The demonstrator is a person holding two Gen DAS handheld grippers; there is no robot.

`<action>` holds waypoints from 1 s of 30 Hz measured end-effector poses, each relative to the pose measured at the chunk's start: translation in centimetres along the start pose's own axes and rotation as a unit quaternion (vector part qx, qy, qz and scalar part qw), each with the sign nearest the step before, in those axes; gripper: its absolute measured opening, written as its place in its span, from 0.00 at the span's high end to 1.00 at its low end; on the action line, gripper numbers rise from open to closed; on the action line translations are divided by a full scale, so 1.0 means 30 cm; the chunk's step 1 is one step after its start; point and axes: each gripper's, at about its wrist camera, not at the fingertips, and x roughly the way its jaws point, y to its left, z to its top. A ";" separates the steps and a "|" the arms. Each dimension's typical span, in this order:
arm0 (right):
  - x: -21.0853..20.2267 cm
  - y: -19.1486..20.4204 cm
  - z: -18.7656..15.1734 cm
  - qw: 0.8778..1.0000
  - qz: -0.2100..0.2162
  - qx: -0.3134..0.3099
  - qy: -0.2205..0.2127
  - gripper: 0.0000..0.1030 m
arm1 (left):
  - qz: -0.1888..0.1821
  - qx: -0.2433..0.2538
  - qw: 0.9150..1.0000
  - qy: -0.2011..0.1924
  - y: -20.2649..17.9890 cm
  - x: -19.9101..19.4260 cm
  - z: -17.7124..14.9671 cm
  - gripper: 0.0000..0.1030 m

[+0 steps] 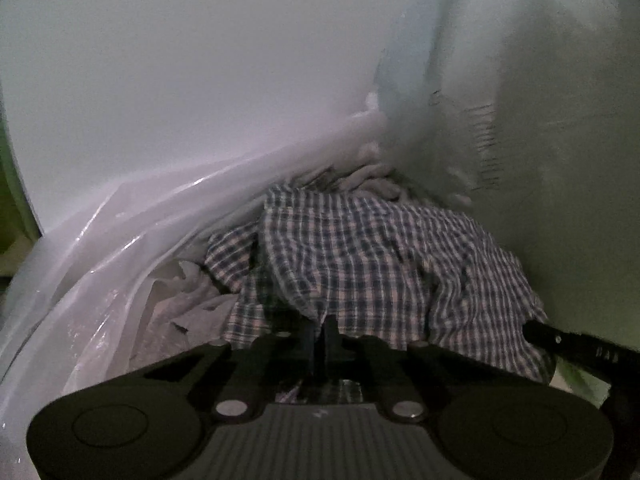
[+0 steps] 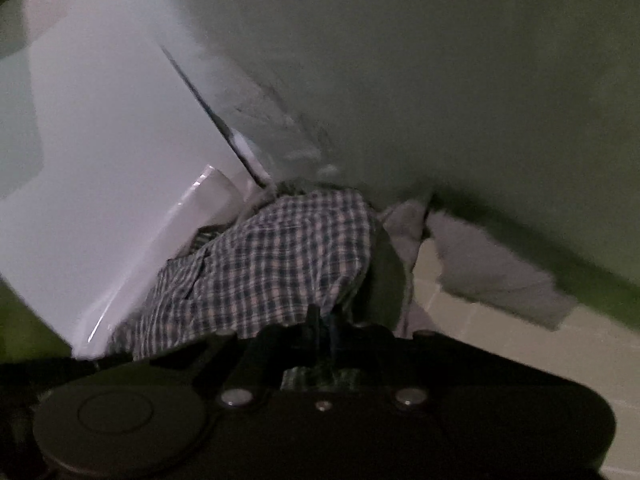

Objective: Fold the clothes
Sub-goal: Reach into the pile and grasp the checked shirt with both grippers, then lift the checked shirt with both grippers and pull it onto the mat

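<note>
Left gripper [image 1: 320,334], jaws closed on the near edge of a crumpled blue-and-white checked cloth garment [image 1: 372,256]; translucent plastic sheeting [image 1: 120,264] alongside.

A dim corner of a home: plain walls [image 2: 460,80] fill the upper frame, pale floor tiles [image 2: 520,344] lower right, crumpled clear plastic sheeting [image 1: 120,248] lower left.

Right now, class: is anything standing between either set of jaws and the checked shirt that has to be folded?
Nothing visible does. The left gripper and the right gripper each have their jaws shut on the near edge of the checked shirt. The clear plastic sheet lies off to one side, and the grey cloth lies beyond the shirt.
</note>
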 end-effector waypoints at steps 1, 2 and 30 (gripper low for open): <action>-0.056 0.008 -0.011 1.000 -0.005 -0.012 -0.012 0.96 | -0.006 0.005 1.000 -0.006 -0.016 -0.037 -0.010 0.96; -0.119 0.011 -0.022 1.000 -0.007 -0.018 -0.024 0.96 | -0.013 0.011 1.000 -0.010 -0.035 -0.077 -0.026 0.97; -1.418 -0.446 -1.061 0.972 -0.219 0.084 0.008 0.84 | -0.097 0.096 0.977 0.162 -0.513 -0.692 -1.034 0.77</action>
